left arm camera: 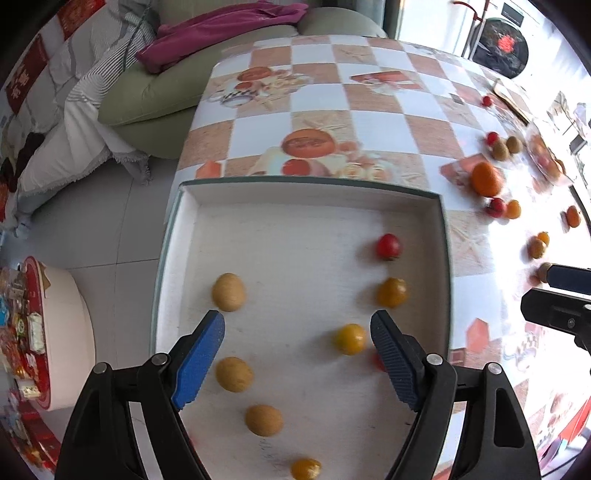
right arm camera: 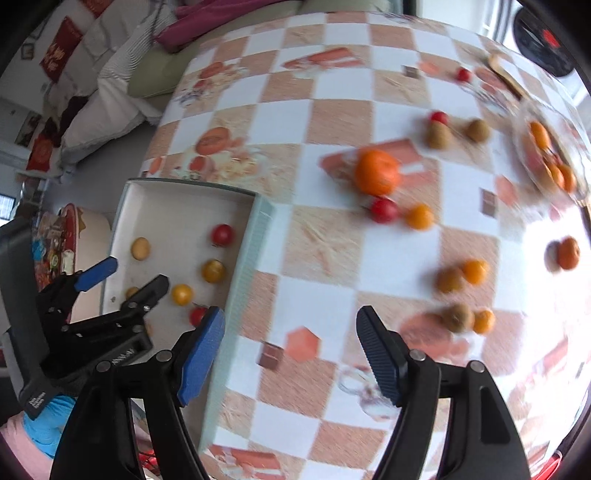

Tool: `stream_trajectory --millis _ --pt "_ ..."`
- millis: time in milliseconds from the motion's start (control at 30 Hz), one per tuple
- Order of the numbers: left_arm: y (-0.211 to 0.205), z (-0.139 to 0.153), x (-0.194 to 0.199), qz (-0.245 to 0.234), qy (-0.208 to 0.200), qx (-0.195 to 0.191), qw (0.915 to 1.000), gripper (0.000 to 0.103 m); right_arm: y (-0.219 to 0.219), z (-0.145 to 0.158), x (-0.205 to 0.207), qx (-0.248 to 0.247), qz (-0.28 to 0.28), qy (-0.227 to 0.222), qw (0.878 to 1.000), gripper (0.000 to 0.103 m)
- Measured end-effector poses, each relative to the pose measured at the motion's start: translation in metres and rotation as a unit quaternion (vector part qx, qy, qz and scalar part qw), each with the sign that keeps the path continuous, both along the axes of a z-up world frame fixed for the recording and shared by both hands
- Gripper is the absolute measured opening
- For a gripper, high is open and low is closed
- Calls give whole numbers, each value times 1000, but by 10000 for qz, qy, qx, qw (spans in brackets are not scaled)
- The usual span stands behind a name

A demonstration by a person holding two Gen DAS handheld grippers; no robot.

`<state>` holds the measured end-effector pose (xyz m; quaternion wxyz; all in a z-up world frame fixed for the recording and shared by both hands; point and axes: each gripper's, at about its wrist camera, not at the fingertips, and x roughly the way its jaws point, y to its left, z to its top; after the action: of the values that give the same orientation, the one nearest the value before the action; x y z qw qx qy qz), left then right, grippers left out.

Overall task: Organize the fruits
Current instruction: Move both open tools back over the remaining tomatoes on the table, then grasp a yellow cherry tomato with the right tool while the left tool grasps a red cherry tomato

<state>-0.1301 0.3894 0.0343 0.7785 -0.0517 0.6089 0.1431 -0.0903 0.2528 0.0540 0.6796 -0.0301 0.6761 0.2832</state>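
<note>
A white box [left arm camera: 306,195] [right arm camera: 184,192] sits at the table's left edge and holds several small fruits: tan ones [left arm camera: 228,291], yellow tomatoes [left arm camera: 391,292] and a red tomato [left arm camera: 388,246]. My left gripper [left arm camera: 297,332] is open and empty above the box floor. My right gripper [right arm camera: 290,332] is open and empty above the tablecloth, right of the box. Loose fruits lie on the table: a large orange [right arm camera: 377,171], a red tomato [right arm camera: 384,209], yellow ones [right arm camera: 474,271] and brown ones [right arm camera: 458,317].
The table has a checkered orange-and-white cloth [right arm camera: 332,122]. A clear dish with oranges [right arm camera: 550,162] stands at the far right. A green sofa with a purple cloth [left arm camera: 221,26] is beyond the table. A round snack tin [left arm camera: 33,332] stands on the floor to the left.
</note>
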Motion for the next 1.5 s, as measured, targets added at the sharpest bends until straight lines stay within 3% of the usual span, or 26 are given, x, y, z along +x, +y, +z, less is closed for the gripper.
stream_trajectory --millis 500,833,1267,1333,1400,1500 --pt "-56 23 27 -489 -15 80 9988 82 -86 -1 17 -93 -651 19 9978 84" --pt "-102 34 52 -867 -180 -114 9960 82 -140 -21 18 -426 -986 99 9942 85" --pt "-145 -10 99 -871 -14 -297 9958 82 -160 -50 15 -781 -711 -48 9944 84" --pt "-144 -18 106 -773 2 -318 9965 80 -157 -52 15 -786 -579 -122 9951 78" --pt "-142 -26 113 -696 24 -356 9969 71 -154 -56 15 -792 -455 -182 9957 76" --pt "-142 -37 121 -610 91 -373 9974 70 -149 -59 17 -801 -316 -288 9959 67"
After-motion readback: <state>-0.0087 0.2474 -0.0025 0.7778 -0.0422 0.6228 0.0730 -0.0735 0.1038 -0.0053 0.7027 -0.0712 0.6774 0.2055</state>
